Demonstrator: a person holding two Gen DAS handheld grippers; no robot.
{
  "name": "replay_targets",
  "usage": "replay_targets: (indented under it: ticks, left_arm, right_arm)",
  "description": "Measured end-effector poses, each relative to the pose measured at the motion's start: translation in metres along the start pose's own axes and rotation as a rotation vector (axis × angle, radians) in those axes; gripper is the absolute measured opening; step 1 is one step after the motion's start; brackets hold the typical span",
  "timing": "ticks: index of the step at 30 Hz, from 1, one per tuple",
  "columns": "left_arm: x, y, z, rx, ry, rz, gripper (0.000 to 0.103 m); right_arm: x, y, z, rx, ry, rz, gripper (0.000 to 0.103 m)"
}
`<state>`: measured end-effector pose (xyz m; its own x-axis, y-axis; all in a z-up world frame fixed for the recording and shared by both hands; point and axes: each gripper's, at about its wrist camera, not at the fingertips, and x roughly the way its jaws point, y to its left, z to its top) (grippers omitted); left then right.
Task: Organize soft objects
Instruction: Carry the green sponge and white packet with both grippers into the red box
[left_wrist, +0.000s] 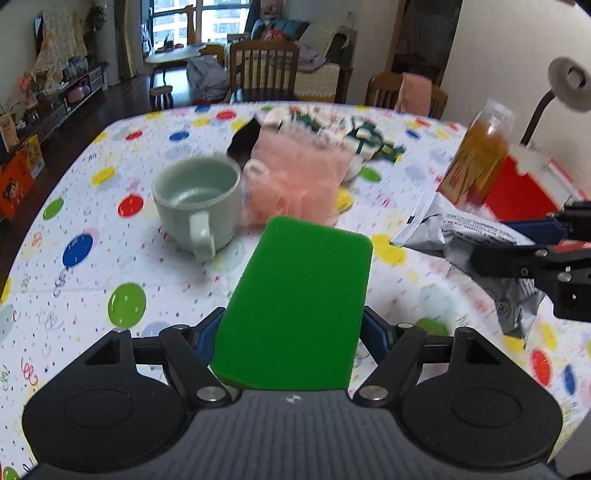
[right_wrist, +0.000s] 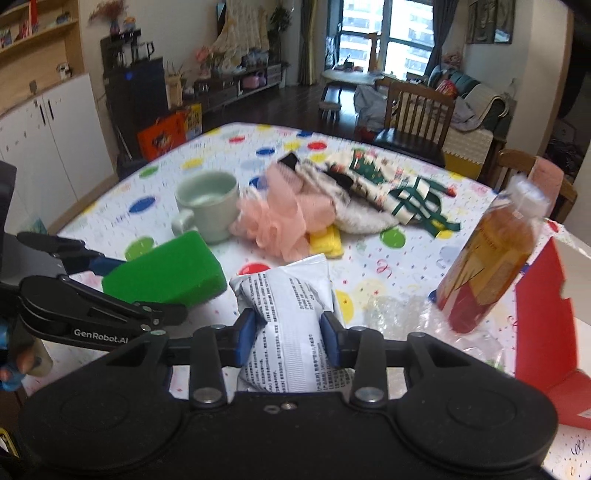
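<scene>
My left gripper (left_wrist: 291, 332) is shut on a green sponge (left_wrist: 299, 299) and holds it above the table; the sponge also shows at the left of the right wrist view (right_wrist: 166, 271). My right gripper (right_wrist: 288, 338) is shut on a white printed pouch (right_wrist: 288, 317), which shows at the right of the left wrist view (left_wrist: 461, 236). A pink mesh puff (right_wrist: 273, 225) and pink cloth (left_wrist: 299, 166) lie mid-table. A green-patterned cloth (right_wrist: 388, 184) and a yellow sponge (right_wrist: 327, 240) lie beside them.
A pale green mug (left_wrist: 199, 199) stands left of the pink pile. A bottle of orange drink (right_wrist: 491, 258) stands at the right by a red and white box (right_wrist: 546, 314). Crumpled clear plastic (right_wrist: 399, 310) lies near the bottle. Wooden chairs (right_wrist: 417, 114) stand behind the dotted tablecloth (left_wrist: 92, 221).
</scene>
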<state>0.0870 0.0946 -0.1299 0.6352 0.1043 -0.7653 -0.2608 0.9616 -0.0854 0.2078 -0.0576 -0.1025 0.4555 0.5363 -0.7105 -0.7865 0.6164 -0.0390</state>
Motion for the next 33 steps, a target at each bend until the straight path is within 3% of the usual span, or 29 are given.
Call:
replay_targets:
  ticks: [7,14,23,33]
  left_arm:
    - [-0.043,-0.015,0.029,0.026,-0.104,-0.063,0.076]
    - [-0.080,-0.043,0.065,0.079,-0.205,-0.142,0.076]
    - [-0.094,-0.101,0.104,0.186,-0.229,-0.223,0.076]
    - [-0.074,-0.199,0.143,0.283,-0.202,-0.324,0.076]
  right_arm:
    - [-0.049,-0.011,0.014,0.064,-0.078,-0.056,0.037]
    - [-0.095,-0.050,0.022,0.169,-0.134,-0.098,0.037]
    - [-0.128,-0.118,0.015,0.286,-0.181,-0.164,0.037]
    - [-0.143,-0.208,-0.003,0.340,-0.188,-0.281,0.037]
